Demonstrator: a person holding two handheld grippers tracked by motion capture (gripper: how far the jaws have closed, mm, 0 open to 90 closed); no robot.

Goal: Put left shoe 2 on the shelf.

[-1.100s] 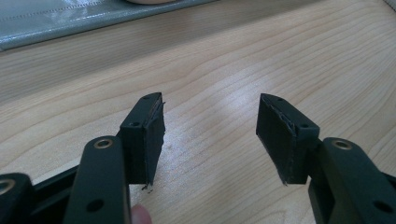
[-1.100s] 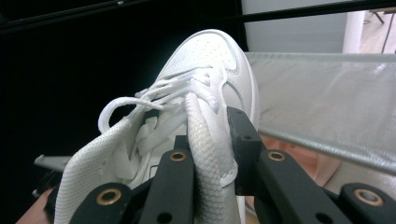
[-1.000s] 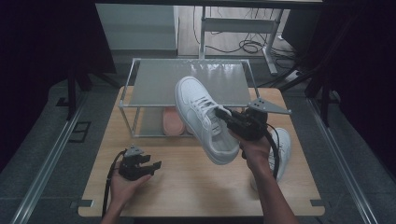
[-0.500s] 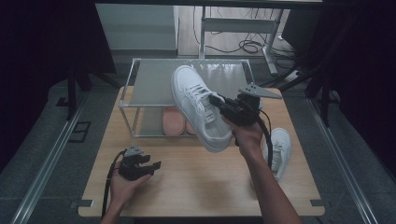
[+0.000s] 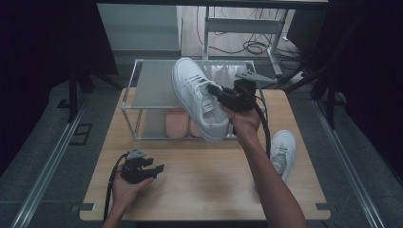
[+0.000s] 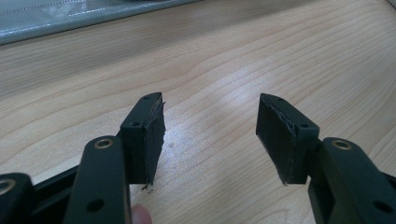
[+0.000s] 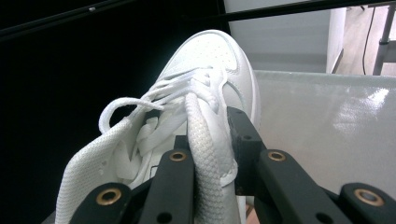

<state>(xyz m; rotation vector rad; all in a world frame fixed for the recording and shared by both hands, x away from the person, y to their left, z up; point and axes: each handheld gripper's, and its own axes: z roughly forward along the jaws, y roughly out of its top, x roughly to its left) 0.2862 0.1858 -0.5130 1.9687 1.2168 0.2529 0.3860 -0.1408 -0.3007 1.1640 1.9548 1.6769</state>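
Tool (image 5: 219,96) in your right hand is clamped on the white sneaker's (image 5: 197,97) collar, holding it above the rack's top shelf (image 5: 152,88), so level the sole, lower it flat leftward, and leave the open left tool (image 5: 148,169) resting near on the table (image 5: 214,180).

White sneaker (image 5: 199,97) in the right gripper (image 5: 227,97) above the shelf rack (image 5: 147,85) (left gripper (image 5: 145,170) low, fingers apart)

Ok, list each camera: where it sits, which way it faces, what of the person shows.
High view: above the person's side, facing forward and down on the table; both forearms enter below.
Left gripper view: rides the left hand-held gripper, open jaws over bare tabletop; a fingertip shows.
Right gripper view: rides the right hand-held gripper, clamped on the white shoe, facing the rack.
Shared: high and right views show that shoe.
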